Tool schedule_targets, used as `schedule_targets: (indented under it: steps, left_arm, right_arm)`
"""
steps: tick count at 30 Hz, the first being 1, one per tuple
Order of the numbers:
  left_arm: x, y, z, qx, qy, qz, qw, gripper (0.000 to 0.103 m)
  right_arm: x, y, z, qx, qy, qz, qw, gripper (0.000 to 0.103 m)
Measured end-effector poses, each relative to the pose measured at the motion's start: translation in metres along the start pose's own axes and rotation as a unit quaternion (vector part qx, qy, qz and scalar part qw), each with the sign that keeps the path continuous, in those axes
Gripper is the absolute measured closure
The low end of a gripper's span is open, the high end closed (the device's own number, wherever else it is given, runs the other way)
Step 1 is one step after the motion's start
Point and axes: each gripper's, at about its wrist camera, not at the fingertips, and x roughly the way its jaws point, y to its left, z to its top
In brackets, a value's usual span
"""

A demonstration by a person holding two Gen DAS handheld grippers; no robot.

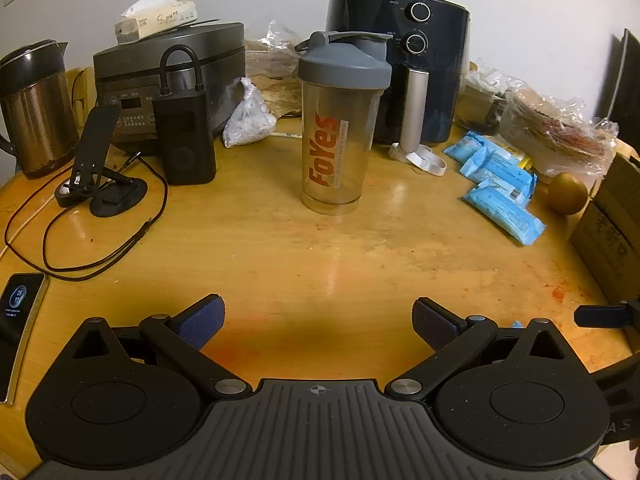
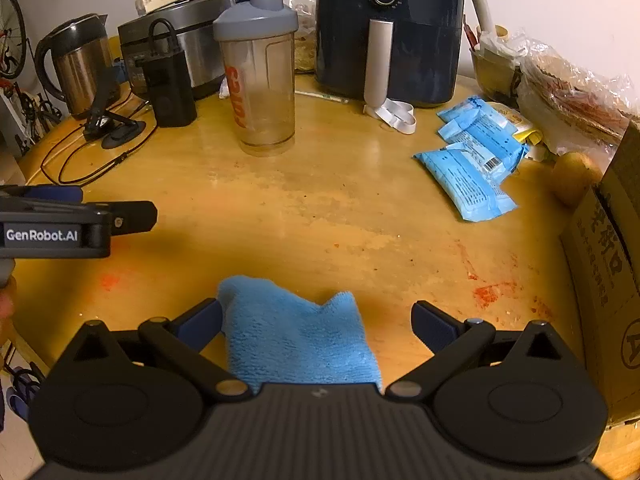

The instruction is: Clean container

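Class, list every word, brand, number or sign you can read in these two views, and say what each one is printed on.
"FoYes": shaker bottle, orange, running up its side.
"GenRobot.AI": left gripper, on its side.
"Sapure", roughly; script unclear: tissue box.
"09" over "17": phone screen.
Cardboard box: Chinese characters and a round sign, not legible.
Blue packets, cooker panel, air fryer dials: print too small.

**Two wrist views over one surface**

The surface (image 1: 320, 248) is viewed obliquely downward, from close above its near edge, by both fisheyes. The shaker bottle (image 1: 340, 128), at 12 o'clock, is shared; the right view sits nearer.
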Motion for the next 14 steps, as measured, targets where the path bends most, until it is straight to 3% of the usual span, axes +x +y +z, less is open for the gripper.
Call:
schedule_targets:
  steps: [14]
  left_arm:
    - [-0.0020, -0.0010, 0.0000, 0.004, -0.007, -0.004, 1.0000, 0.000]
  right_arm:
    - [-0.0022, 0.0028, 0.0003, -0.002, -0.001, -0.001, 1.000, 0.000]
